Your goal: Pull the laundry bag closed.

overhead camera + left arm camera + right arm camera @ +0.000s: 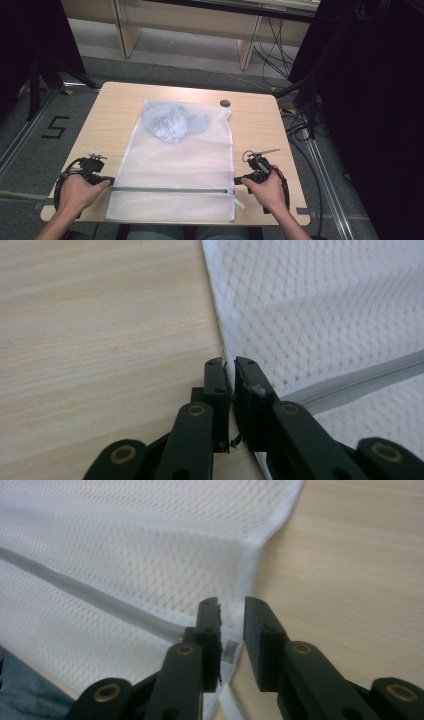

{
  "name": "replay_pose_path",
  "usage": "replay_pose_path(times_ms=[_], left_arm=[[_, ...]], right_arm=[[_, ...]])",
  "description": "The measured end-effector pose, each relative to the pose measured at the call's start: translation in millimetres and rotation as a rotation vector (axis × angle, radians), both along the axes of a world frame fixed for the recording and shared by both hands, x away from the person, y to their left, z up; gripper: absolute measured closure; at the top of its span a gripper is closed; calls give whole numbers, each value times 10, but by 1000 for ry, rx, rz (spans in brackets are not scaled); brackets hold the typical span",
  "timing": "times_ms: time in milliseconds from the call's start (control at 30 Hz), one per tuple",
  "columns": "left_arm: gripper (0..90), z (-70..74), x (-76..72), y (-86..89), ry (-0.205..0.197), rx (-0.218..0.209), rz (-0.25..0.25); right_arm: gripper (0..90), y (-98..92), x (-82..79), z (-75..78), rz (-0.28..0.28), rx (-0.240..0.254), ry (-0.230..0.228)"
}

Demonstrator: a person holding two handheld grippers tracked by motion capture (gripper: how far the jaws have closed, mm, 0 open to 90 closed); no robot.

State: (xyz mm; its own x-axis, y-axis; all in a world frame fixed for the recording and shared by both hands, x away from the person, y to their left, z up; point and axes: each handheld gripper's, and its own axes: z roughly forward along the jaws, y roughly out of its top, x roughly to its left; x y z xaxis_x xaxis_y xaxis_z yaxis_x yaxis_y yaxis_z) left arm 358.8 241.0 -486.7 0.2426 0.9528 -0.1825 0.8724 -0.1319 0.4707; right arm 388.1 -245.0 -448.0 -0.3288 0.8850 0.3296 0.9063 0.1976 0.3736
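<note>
A white mesh laundry bag (175,160) lies flat on the wooden table (110,110), with a pale grey-blue garment (172,122) bunched inside its far end. A grey zipper (170,189) runs across the near part. My left gripper (109,181) sits at the zipper's left end. In the left gripper view its jaws (229,367) are pinched on the bag's (320,315) side hem. My right gripper (240,178) is at the zipper's right end. Its jaws (232,605) stand apart over the bag's (125,545) edge, with nothing pressed between them.
A small dark round disc (225,103) lies on the table beyond the bag's far right corner. Bare wood flanks the bag on both sides. Black stands and curtains border the table, and cables (300,125) trail over the floor on the right.
</note>
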Motion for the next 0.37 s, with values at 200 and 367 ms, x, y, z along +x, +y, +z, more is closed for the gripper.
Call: replay_pose_path(times_ms=[200,367], left_arm=[[761,117,-28,92,-84,-19,14],[725,101,-25,82,-124,-27,33]], right_arm=[[707,-148,31,-79,-1,-21,-73],[631,-123,4,-63,-26,18,-73]])
